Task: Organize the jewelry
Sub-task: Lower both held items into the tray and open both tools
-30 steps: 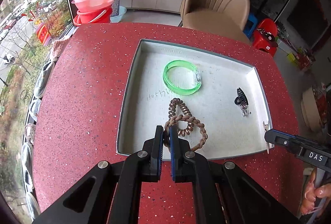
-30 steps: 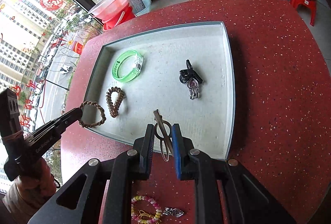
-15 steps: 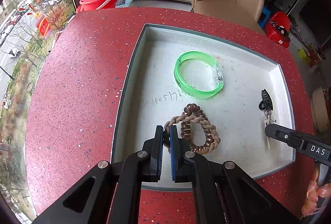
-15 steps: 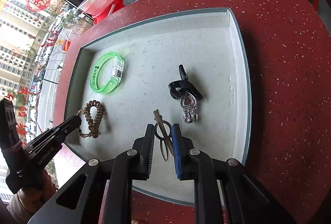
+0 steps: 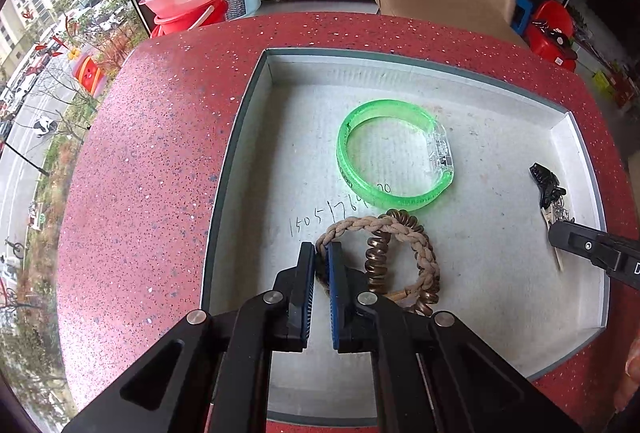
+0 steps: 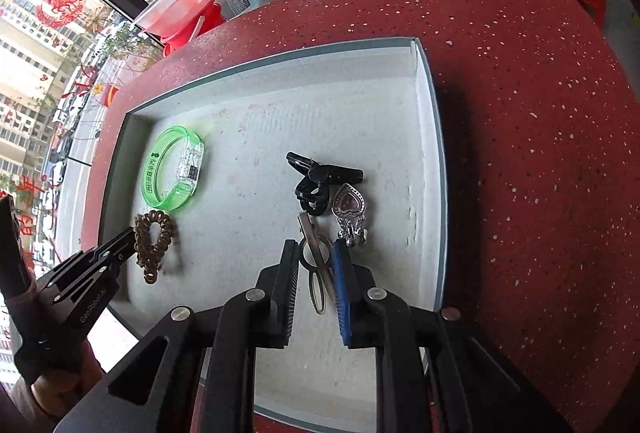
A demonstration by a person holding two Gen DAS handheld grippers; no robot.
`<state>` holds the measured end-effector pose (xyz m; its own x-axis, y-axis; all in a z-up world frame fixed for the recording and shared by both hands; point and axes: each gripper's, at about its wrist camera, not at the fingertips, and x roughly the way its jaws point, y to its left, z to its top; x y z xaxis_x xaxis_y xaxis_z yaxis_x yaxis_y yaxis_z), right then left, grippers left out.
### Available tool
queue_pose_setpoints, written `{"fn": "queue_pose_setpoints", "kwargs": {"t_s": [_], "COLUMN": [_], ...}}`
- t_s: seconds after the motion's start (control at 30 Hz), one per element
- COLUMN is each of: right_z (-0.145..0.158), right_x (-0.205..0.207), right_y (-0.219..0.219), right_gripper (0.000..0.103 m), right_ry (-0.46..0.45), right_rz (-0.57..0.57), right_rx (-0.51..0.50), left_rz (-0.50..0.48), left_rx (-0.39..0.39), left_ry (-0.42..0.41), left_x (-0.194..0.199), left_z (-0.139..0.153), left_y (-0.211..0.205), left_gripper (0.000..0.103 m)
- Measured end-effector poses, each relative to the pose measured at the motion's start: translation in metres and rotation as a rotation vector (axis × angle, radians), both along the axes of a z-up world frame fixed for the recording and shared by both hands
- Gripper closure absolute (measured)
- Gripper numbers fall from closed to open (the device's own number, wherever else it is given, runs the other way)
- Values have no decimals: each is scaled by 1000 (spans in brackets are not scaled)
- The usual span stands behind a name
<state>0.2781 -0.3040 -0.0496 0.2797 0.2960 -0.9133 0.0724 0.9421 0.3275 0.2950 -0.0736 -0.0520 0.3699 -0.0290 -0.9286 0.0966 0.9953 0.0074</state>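
**Both tools loaded over the tray, each piece hanging just above its drop spot**

The left tool [image 5: 320,253] is clenched on the near-left arc of a braided rope bracelet [image 5: 400,229], whose loop runs out to the right and far side of the fingers and lies across a brown coil hair tie [image 5: 378,261] on the tray floor. So the bracelet sits to the right of the grip, overlapping the coil, with a green bangle [image 5: 394,161] just beyond it on the far side. Whether the braid rests on the coil or hangs a little above it cannot be told.

The right tool [image 6: 316,253] grips a thin metal hair clip [image 6: 318,273] between its fingers, the clip's long axis running near to far, nearly in line with the fingers, its far tip pointing at a black claw clip [image 6: 316,185]. A heart pendant [image 6: 350,205] lies just right of that tip, close to the blue finger.

Both pieces are inside the grey tray [image 6: 430,137] on the red table [image 6: 540,153]. My judgement is that release comes next: the left piece risks tangling with the coil beneath it, and the right clip's tip is near enough to nudge the claw clip or pendant
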Motion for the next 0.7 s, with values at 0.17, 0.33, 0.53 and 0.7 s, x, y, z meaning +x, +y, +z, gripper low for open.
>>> {"fn": "queue_pose_setpoints", "kwargs": {"t_s": [0.17,0.33,0.53,0.7], "right_z": [-1,0,6,12], "right_x": [0,-2,-7,-10], "right_y": [0,0,3,6], "right_gripper": [83,55,53,53], "right_ry": [7,3,-5,-18], "right_rz": [-1,-11,-21,-23], "right_rx": [9,39,72,81], "left_rz": [-16,-21,-29,-24], "left_rx": [9,16,21,15], "left_ry": [-26,-45,-46,-35], "left_x": [-5,-11,-13,-11], "left_z": [6,13,14,12], "left_y": [-2,-2,-2,-1], "left_gripper": [78,78,78,78]}}
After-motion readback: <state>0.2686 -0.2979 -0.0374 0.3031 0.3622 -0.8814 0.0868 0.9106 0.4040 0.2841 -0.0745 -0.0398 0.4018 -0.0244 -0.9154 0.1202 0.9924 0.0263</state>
